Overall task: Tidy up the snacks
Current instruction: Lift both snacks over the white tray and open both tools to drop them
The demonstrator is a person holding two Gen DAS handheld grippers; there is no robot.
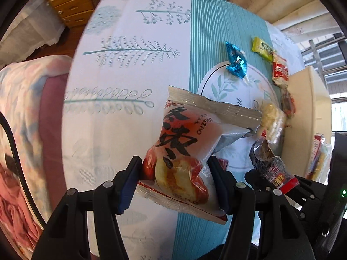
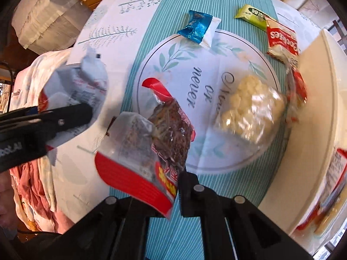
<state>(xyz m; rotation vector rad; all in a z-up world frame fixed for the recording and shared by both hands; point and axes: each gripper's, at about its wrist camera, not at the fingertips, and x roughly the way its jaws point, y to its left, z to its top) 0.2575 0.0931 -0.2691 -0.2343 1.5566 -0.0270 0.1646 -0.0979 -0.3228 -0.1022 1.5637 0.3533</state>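
Observation:
My left gripper [image 1: 175,173] is shut on a white bread snack packet [image 1: 190,149] with black characters, held above the tablecloth; its back shows in the right wrist view [image 2: 82,86]. My right gripper [image 2: 160,184] is shut on a red and clear packet of dark snack [image 2: 156,143], also seen in the left wrist view [image 1: 271,164]. On the table lie a blue wrapper [image 2: 196,28], a green bar [image 2: 252,16], a red cookies packet [image 2: 282,41] and a clear bag of pale pieces [image 2: 251,110].
A cream tray [image 2: 308,117] stands at the right with packets [image 2: 331,186] in it. A round leaf-print mat [image 2: 195,69] lies on the teal striped runner [image 2: 216,0]. A bed with bedding [image 1: 23,117] is left of the table, wooden drawers [image 1: 67,0] behind.

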